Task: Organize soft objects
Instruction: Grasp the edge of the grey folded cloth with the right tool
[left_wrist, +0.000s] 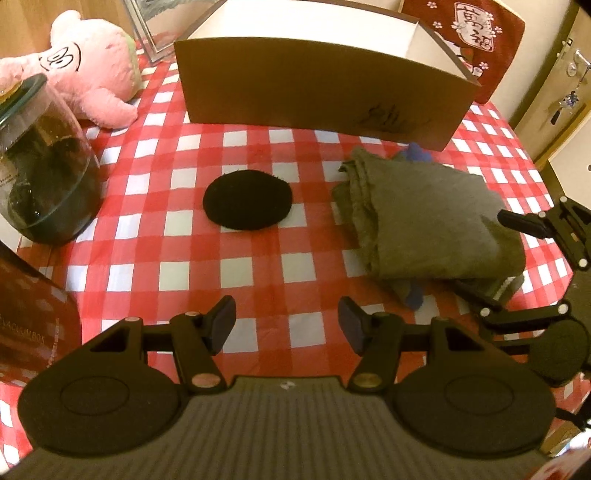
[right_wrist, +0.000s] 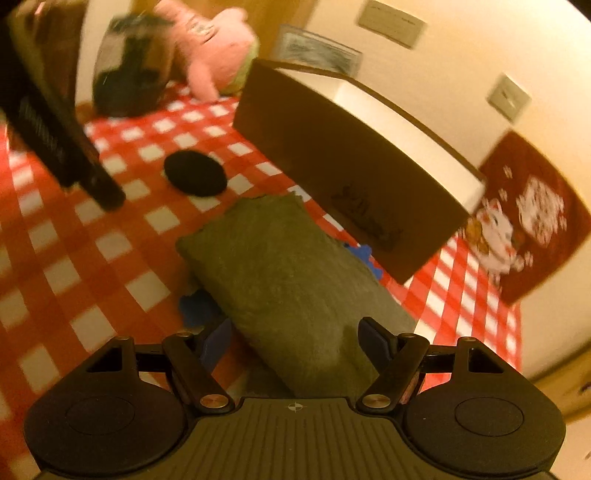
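Note:
A folded olive-grey cloth (left_wrist: 424, 218) (right_wrist: 288, 280) lies on the red-checked tablecloth (left_wrist: 177, 273), right of centre, with something blue (left_wrist: 414, 295) (right_wrist: 194, 306) poking out beneath it. A black round pad (left_wrist: 247, 201) (right_wrist: 195, 173) lies flat in the middle. A pink plush toy (left_wrist: 85, 70) (right_wrist: 214, 44) rests at the back left. My left gripper (left_wrist: 286, 325) hangs open over bare tablecloth, short of the pad. My right gripper (right_wrist: 295, 338) (left_wrist: 484, 251) is open, its fingers either side of the cloth's near end; I see no pad pressing on it.
An open cardboard box (left_wrist: 314, 92) (right_wrist: 351, 177) stands behind the cloth and pad. A glass jar (left_wrist: 44, 166) (right_wrist: 129, 70) stands at the left, a brown carton (left_wrist: 29, 314) nearer. A picture frame (left_wrist: 147, 26) leans at the back. The table edge (left_wrist: 561, 184) runs along the right.

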